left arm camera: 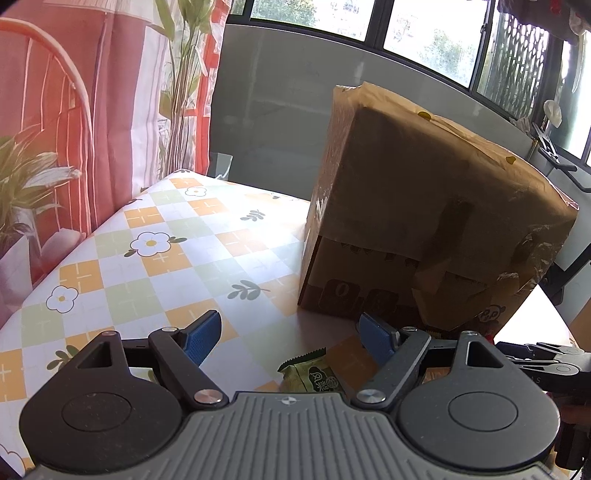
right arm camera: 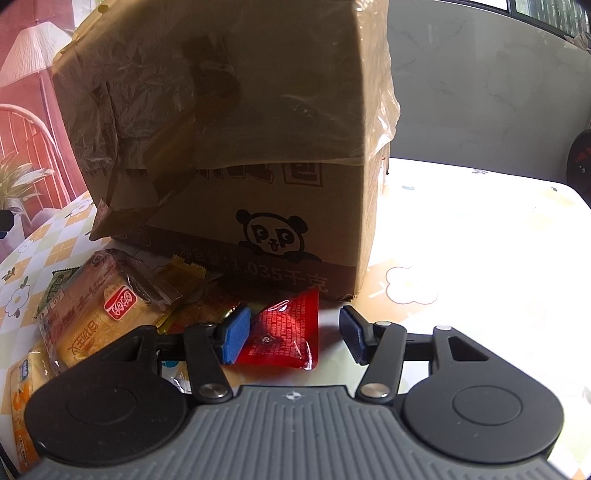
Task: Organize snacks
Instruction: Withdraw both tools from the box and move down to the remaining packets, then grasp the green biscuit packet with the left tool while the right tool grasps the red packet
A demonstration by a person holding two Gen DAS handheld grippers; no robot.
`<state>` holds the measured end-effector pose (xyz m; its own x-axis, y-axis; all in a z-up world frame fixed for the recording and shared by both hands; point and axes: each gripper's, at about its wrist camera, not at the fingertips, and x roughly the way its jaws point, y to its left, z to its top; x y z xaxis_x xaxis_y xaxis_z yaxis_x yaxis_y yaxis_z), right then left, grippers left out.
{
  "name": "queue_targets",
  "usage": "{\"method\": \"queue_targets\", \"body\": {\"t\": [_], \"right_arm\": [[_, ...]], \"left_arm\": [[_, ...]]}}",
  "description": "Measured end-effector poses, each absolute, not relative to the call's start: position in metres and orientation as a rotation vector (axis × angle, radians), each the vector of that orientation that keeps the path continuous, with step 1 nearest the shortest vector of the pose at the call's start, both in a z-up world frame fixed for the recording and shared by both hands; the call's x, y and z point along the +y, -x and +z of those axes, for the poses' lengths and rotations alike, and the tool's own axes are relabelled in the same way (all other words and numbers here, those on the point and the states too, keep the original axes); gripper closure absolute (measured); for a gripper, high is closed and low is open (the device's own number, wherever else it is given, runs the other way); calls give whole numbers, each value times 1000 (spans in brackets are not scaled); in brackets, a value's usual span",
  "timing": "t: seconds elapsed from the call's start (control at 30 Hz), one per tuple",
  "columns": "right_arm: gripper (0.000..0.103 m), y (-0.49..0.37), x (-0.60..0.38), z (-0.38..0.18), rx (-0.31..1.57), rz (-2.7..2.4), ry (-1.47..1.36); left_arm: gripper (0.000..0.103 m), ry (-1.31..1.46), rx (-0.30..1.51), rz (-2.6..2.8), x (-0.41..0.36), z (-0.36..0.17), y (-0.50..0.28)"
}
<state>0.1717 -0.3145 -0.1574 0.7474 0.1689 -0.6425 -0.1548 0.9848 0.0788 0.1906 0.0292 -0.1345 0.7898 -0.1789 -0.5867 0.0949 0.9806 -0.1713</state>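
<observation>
- Left wrist view: table under a checked cloth, orange and pale green squares with white flowers, fills the near and left ground; strong sun glare across its middle.
- Cardboard box stands on the cloth at far right, tall, brown, wrapped in wrinkled clear tape. Right wrist view shows the same cardboard box close ahead, panda print low on its near face, a torn flap hanging at its left.
- Red-and-white curtain with a plant print hangs at far left; dark-framed windows run along the far wall.
- Snack pile lies on the table just in front of the box, left of centre in the right wrist view: a clear-wrapped cake pack on top, yellow wrappers behind it, touching.
- Left gripper: blue pads wide apart, nothing between them; a green snack packet lies on the cloth below the gap.
- Right gripper: jaws part-way apart, not clamped. Red snack packet lies flat on the table between them, just against the left pad, clear space to the right pad.
</observation>
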Motion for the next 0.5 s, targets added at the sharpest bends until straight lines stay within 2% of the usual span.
{"method": "queue_targets", "body": {"t": [0.4, 0.5], "right_arm": [[47, -164, -301, -163, 666, 153, 87], [57, -161, -299, -163, 661, 173, 101]], "left_arm": [[20, 97, 682, -180, 15, -148, -187], [20, 91, 687, -184, 13, -149, -184]]}}
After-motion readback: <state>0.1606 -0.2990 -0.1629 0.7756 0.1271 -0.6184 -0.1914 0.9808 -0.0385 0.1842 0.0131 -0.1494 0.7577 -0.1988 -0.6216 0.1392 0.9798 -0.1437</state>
